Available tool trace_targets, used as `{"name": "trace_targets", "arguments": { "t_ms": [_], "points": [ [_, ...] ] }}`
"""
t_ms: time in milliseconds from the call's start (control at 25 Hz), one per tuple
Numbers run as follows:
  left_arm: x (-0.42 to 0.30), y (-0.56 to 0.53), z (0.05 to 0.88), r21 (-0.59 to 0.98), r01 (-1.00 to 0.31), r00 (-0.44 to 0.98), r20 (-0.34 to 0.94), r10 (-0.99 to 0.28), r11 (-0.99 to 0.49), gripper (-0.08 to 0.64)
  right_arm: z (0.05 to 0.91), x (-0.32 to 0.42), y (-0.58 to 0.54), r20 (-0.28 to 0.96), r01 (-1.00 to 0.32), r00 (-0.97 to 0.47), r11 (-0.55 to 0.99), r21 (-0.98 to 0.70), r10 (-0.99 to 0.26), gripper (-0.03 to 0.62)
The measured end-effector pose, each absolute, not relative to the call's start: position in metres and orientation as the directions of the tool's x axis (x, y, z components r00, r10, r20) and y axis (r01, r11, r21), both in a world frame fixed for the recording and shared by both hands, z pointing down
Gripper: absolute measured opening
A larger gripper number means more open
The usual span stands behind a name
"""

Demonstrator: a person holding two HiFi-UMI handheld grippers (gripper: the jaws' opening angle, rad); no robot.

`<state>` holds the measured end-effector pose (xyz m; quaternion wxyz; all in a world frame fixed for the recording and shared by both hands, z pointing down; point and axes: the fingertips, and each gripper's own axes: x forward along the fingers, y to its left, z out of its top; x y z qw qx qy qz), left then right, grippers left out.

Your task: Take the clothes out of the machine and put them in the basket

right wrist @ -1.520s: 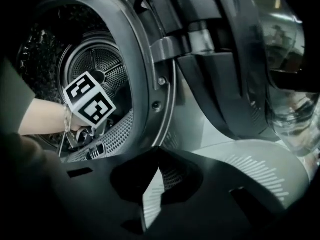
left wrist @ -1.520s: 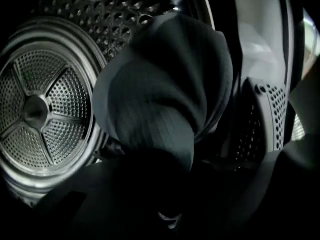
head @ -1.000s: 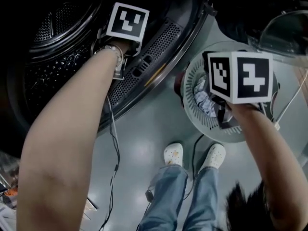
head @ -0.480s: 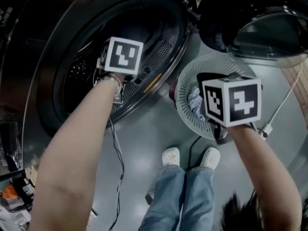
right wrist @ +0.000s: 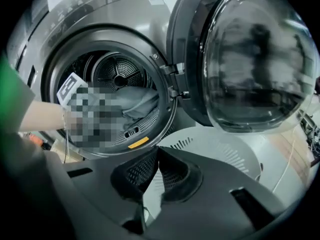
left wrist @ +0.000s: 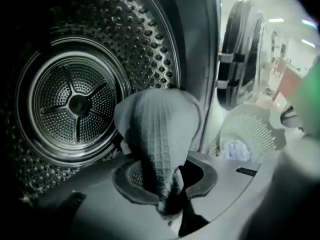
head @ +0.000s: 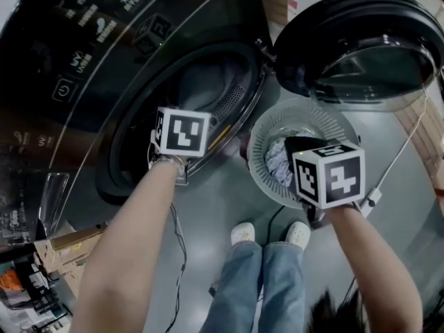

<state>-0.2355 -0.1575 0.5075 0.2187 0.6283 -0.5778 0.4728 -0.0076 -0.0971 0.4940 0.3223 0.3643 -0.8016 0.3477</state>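
A person stands in front of a big dark washing machine (head: pixel 90 75) with a grabber in each hand. The round door (head: pixel 357 44) is wide open and swung out to the right side.

The left gripper (left wrist: pixel 165 181) is at the mouth of the machine. Its two fingers are pinched tight on a grey cloth (left wrist: pixel 157 124) with little squares all over it. The cloth puffs up in a lump above the fingers, just in front of the shiny drum (left wrist: pixel 75 104) with all its tiny holes. From the right gripper's view, the grey cloth sits right in the round opening, next to the person's arm.

The right gripper (right wrist: pixel 157 159) hangs over the basket (head: pixel 267 127). Its fingers are pressed together with nothing between them.

The basket is round and pale with slits in its wall. It sits on the floor under the open door, just beside the machine. Some light crumpled clothes (head: pixel 277 164) already lie in it.

Down below are the person's blue jeans (head: pixel 260 283) and white shoes (head: pixel 244 233), close to the basket.
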Motion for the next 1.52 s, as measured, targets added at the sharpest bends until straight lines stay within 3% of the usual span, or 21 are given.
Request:
{"name": "trace_targets", "arguments": {
  "t_ms": [560,600,680,840,1040,1200,1520],
  "points": [
    [-0.205,-0.113,0.476,-0.219,-0.956,-0.065,0.805,-0.590,-0.193,0.081,0.488,0.007,-0.094,0.766,-0.829,-0.522,0.437,-0.350,-0.375,0.005],
    [-0.203,-0.109,0.475,-0.211,-0.957,-0.055,0.808,-0.587,-0.199,0.081,0.489,0.002,-0.097,0.749,-0.822,-0.541,0.427,-0.377,-0.383,0.026],
    [-0.202,-0.105,0.470,-0.199,-0.957,-0.040,0.808,-0.587,-0.210,0.081,0.491,-0.011,-0.102,0.701,-0.791,-0.606,0.379,-0.480,-0.375,0.294],
    [-0.206,-0.100,0.462,-0.181,-0.961,-0.026,0.811,-0.585,-0.209,0.081,0.488,-0.041,-0.122,0.579,-0.696,-0.709,0.270,-0.665,-0.402,0.376],
    [-0.212,-0.091,0.461,-0.177,-0.956,-0.008,0.812,-0.583,-0.233,0.081,0.482,-0.088,-0.139,0.377,-0.473,-0.830,0.160,-0.866,-0.411,0.379],
    [-0.214,-0.087,0.463,-0.179,-0.948,0.008,0.812,-0.584,-0.262,0.081,0.498,-0.114,-0.157,0.386,-0.472,-0.821,0.120,-0.873,-0.422,0.379],
    [-0.223,-0.080,0.459,-0.168,-0.947,0.024,0.813,-0.582,-0.274,0.081,0.486,-0.170,-0.192,0.258,-0.355,-0.870,0.172,-0.919,-0.420,0.385]
  ]
}}
